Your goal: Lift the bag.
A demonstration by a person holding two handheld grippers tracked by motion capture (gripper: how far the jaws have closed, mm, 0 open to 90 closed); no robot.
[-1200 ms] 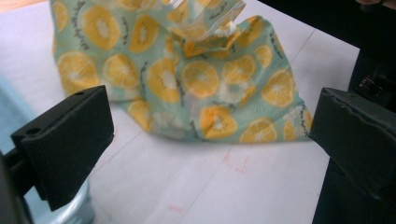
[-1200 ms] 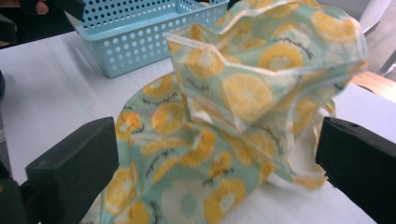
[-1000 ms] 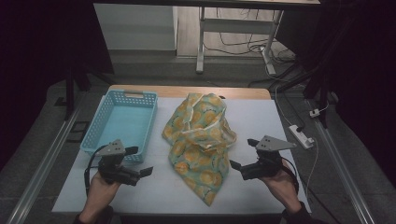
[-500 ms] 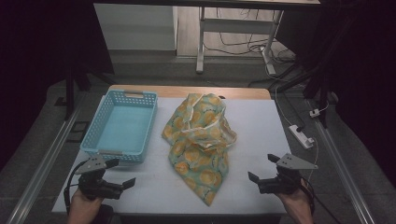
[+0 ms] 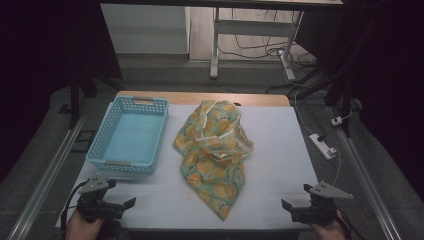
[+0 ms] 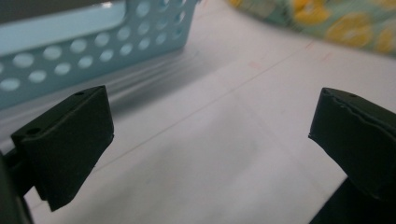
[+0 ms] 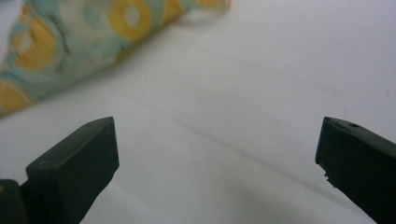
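A crumpled green cloth with yellow circles (image 5: 214, 155) lies in the middle of the white table (image 5: 280, 150); a strip of it crosses the top right of the left gripper view (image 6: 322, 23) and the top left of the right gripper view (image 7: 79, 42). A light blue perforated basket (image 5: 131, 136) stands left of the cloth, empty, its wall close ahead in the left gripper view (image 6: 88, 51). My left gripper (image 5: 127, 205) rests open at the table's front left corner, nothing between its jaws. At the front right corner my right gripper (image 5: 286, 207) is open too, jaws wide apart over bare table.
Metal rails run along both sides of the table. A white power strip (image 5: 322, 145) lies on the floor to the right. Behind the table stand a desk frame (image 5: 215, 45) and loose cables. A wooden strip edges the table's far side.
Both grippers have drawn back from beside the cloth toward the front edge and outward to the table's corners. The cloth and basket have not moved.
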